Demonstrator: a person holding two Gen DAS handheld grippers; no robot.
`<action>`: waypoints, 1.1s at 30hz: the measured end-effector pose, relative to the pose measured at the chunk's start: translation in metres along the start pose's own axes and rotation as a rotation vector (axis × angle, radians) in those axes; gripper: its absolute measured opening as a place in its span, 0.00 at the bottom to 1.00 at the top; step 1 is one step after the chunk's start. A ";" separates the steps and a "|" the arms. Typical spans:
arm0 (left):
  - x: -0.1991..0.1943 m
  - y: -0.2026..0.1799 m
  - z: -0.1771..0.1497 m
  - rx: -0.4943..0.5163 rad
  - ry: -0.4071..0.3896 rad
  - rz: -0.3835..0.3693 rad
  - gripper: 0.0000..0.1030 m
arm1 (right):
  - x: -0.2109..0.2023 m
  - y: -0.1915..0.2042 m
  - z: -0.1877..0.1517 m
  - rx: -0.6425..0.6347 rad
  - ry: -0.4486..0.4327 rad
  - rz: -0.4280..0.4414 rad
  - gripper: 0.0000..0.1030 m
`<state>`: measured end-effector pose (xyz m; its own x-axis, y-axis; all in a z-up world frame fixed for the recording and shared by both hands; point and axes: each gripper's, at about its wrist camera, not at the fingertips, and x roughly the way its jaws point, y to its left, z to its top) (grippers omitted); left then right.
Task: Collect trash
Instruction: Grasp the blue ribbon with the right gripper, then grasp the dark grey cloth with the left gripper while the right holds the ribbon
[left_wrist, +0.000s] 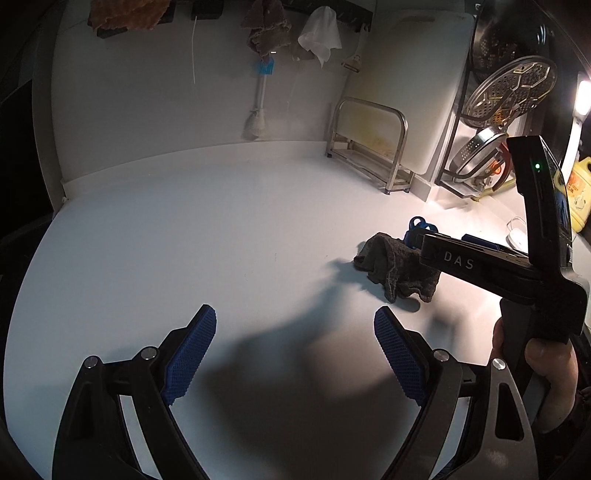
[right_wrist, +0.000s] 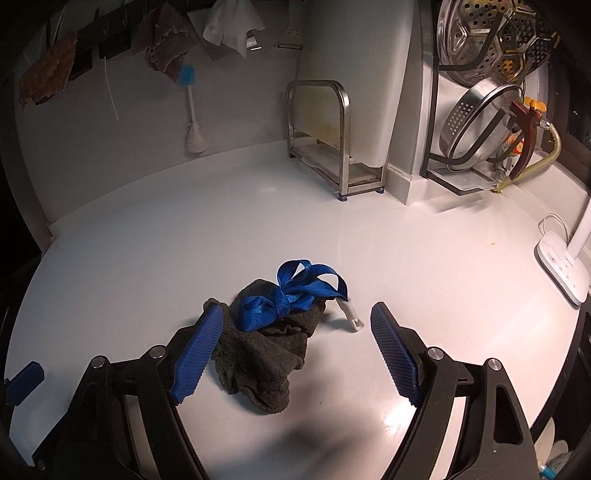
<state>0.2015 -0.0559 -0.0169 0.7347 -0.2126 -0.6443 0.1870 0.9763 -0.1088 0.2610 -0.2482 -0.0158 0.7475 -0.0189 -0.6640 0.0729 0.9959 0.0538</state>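
Note:
A crumpled dark grey rag (right_wrist: 266, 354) lies on the white counter (right_wrist: 424, 266), with a knotted blue strap (right_wrist: 291, 295) on top of it and a small white plastic piece (right_wrist: 351, 314) just to its right. My right gripper (right_wrist: 297, 347) hangs open over them, the rag's near part lying between its blue pads and against the left pad (right_wrist: 195, 358). In the left wrist view the same rag (left_wrist: 399, 273) sits to the right, partly hidden by the right tool's black body (left_wrist: 524, 266). My left gripper (left_wrist: 295, 350) is open over bare counter, holding nothing.
A steel rack (right_wrist: 325, 144) and a white cutting board (right_wrist: 354, 74) stand at the back. A dish rack with steel strainers (right_wrist: 487, 110) fills the right corner. A white lamp base (right_wrist: 561, 266) sits at right. Cloths and a brush (right_wrist: 190, 107) hang on the wall. A yellow bottle (left_wrist: 580, 192) stands far right.

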 end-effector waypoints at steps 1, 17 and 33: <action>0.002 0.001 0.000 -0.002 0.003 -0.001 0.83 | 0.003 0.001 0.001 -0.004 0.003 -0.007 0.76; 0.008 -0.001 -0.002 0.001 0.020 -0.010 0.83 | 0.016 0.005 -0.001 -0.033 0.043 0.041 0.24; 0.010 -0.022 0.001 0.033 0.035 -0.031 0.83 | -0.018 -0.023 -0.015 0.028 -0.010 0.093 0.11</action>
<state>0.2050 -0.0792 -0.0202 0.7053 -0.2404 -0.6669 0.2313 0.9673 -0.1041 0.2357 -0.2697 -0.0161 0.7582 0.0725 -0.6479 0.0214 0.9905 0.1358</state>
